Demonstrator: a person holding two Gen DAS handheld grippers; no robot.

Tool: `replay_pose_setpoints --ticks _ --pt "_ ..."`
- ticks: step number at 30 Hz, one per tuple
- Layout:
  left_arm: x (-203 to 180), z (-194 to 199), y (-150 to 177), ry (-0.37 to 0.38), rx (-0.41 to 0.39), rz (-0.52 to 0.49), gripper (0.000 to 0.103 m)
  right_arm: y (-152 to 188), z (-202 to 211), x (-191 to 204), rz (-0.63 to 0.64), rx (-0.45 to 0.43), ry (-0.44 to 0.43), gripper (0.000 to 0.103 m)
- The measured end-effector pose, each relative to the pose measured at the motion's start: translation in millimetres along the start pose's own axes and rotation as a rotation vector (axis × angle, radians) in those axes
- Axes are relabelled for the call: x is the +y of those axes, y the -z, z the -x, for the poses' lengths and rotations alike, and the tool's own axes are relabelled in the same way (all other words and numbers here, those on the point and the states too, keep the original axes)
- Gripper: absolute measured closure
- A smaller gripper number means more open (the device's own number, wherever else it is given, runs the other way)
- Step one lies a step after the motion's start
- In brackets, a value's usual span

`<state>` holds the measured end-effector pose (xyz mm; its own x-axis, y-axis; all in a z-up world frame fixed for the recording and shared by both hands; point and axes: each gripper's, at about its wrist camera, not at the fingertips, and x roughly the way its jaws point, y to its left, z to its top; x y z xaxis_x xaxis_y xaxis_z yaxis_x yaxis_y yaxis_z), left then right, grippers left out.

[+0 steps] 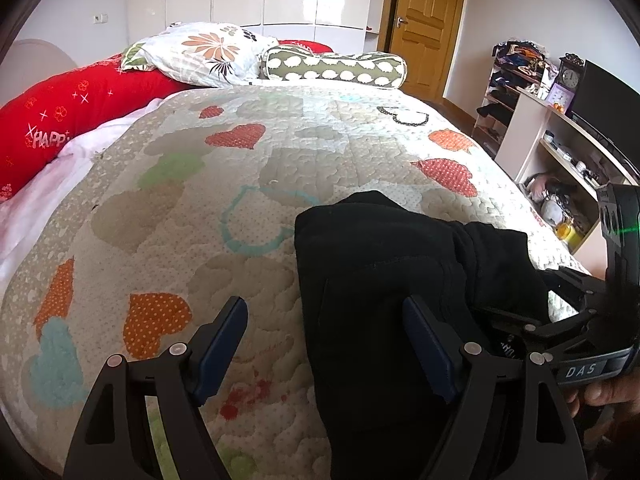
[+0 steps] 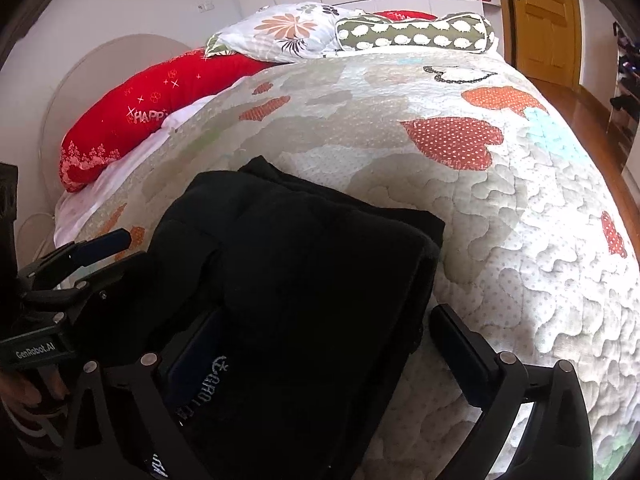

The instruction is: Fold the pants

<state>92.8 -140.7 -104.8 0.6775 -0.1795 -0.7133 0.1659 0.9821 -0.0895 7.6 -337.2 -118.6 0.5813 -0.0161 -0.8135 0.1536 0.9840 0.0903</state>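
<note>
Here I hold both the left tongs (image 1: 324,350) and right tongs (image 2: 326,354) wide, gripping nothing, so the folded black pants (image 2: 304,264) rest undisturbed on the bed (image 2: 520,220), bolster (image 2: 416,34) at twelve o'clock.

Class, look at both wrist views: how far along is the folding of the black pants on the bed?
Done: the black fabric pants lie as a compact layered bundle on the heart-patterned quilted bedspread. In hand: nothing; the left tool and right tool stand open astride its edges. Left: perhaps tidying the uneven far edge.

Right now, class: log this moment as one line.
pants: folded on bed | left gripper: open | right gripper: open, straddling pants
</note>
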Motion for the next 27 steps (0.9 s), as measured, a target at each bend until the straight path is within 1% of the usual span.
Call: replay_pose_setpoints --ticks 3,4,6,8,10,12,13,14,15,16,17,18,20,23,25,27 --pt "1.3 3.1 -0.8 0.002 0.001 0.003 0.023 -0.3 11.5 4.0 0.017 -0.013 0.04 0.001" --pt "1.8 5.0 -1.3 0.001 -0.001 0.002 0.024 -0.5 17.6 5.7 0.022 -0.024 0.041 0.001" --pt "3.6 8.9 -3.3 -0.003 -0.007 0.001 0.024 -1.9 31.2 7.5 0.026 -0.055 0.025 0.001" --pt "7.2 12.8 -6.2 -0.001 -0.019 0.01 0.024 -5.7 45.4 7.6 0.019 -0.088 0.033 0.001" --pt "12.7 14.1 -11.2 -0.005 -0.031 0.027 0.024 -10.0 52.9 3.7 0.001 -0.116 0.022 0.002" --pt "15.3 10.9 -15.2 -0.015 -0.026 0.026 0.024 -15.2 51.3 -1.4 -0.022 -0.116 0.012 0.004" --pt "15.7 9.7 -16.7 -0.018 -0.027 0.025 0.025 -18.0 46.5 -4.8 -0.033 -0.102 0.024 0.009" --pt "15.5 7.8 -18.7 -0.019 -0.028 0.022 0.025 -19.5 42.0 -7.5 -0.038 -0.092 0.03 0.018" --pt "14.5 5.0 -20.3 -0.018 -0.026 0.018 0.025 -21.3 35.0 -11.2 -0.044 -0.083 0.024 0.024" --pt "13.8 1.8 -22.0 -0.02 -0.021 0.016 0.025 -22.5 27.9 -14.1 -0.048 -0.07 0.014 0.039" --pt "12.7 -2.7 -23.9 -0.019 -0.013 0.015 0.025 -23.6 20.7 -16.5 -0.049 -0.056 0.016 0.047" --pt "10.9 -8.1 -26.2 -0.014 -0.004 0.015 0.025 -24.2 16.0 -17.5 -0.04 -0.049 0.026 0.049" --pt "6.7 -19.6 -31.1 -0.013 0.013 0.008 0.025 -27.7 15.2 -18.8 -0.01 -0.056 0.031 0.061" --pt "1.5 -40.9 -34.6 -0.027 0.061 0.005 0.025 -31.5 17.6 -18.1 0.024 -0.061 0.057 0.063" --pt "-3.2 -47.5 -35.9 -0.028 0.064 -0.002 0.025 -26.6 5.4 -19.1 0.046 -0.03 0.097 0.063" --pt "-3.2 -47.5 -35.3 -0.029 0.056 -0.007 0.025 -20.9 6.0 -24.9 0.0 -0.035 0.072 0.062"
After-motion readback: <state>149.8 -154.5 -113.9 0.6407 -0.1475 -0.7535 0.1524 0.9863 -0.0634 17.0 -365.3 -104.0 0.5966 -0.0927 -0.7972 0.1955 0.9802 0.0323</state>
